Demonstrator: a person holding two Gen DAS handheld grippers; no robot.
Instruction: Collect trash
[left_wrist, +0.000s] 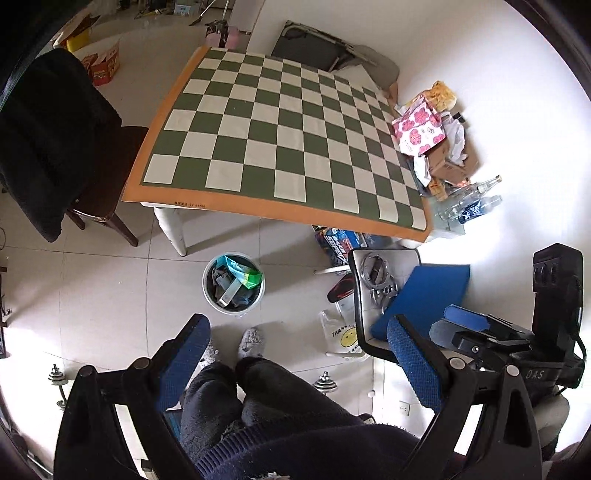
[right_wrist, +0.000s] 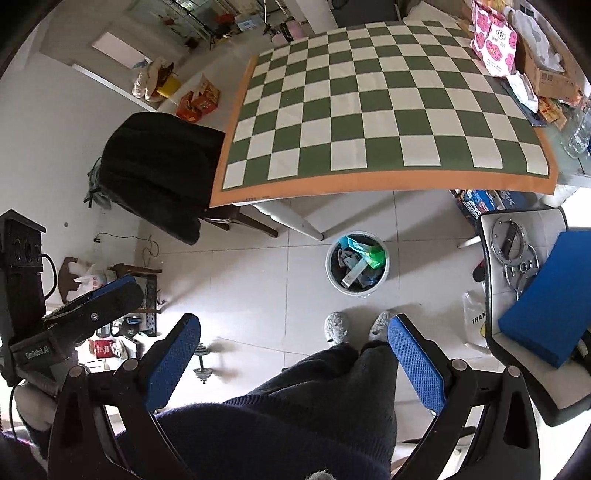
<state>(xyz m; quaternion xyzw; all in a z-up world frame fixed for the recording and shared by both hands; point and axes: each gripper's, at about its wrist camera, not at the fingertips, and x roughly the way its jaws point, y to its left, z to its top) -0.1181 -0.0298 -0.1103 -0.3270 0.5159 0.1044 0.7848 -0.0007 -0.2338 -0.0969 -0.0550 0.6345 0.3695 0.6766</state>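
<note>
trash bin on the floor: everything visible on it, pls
The trash bin is a round, open-topped pail with a pale rim and wall and a dark inside. It stands upright on the tiled floor, just in front of the checkered table. It holds trash: a green and teal wrapper, a pale strip and grey scraps. Neither claw touches it.

Pale tiled floor (left_wrist: 110, 288) glaring with daylight, white wall (left_wrist: 461, 55) behind a table (left_wrist: 280, 140) under a green-and-cream checkered cloth, dark wooden chair (left_wrist: 99, 214) draped in black alongside, second chair (right_wrist: 517, 369) nearer.
</note>
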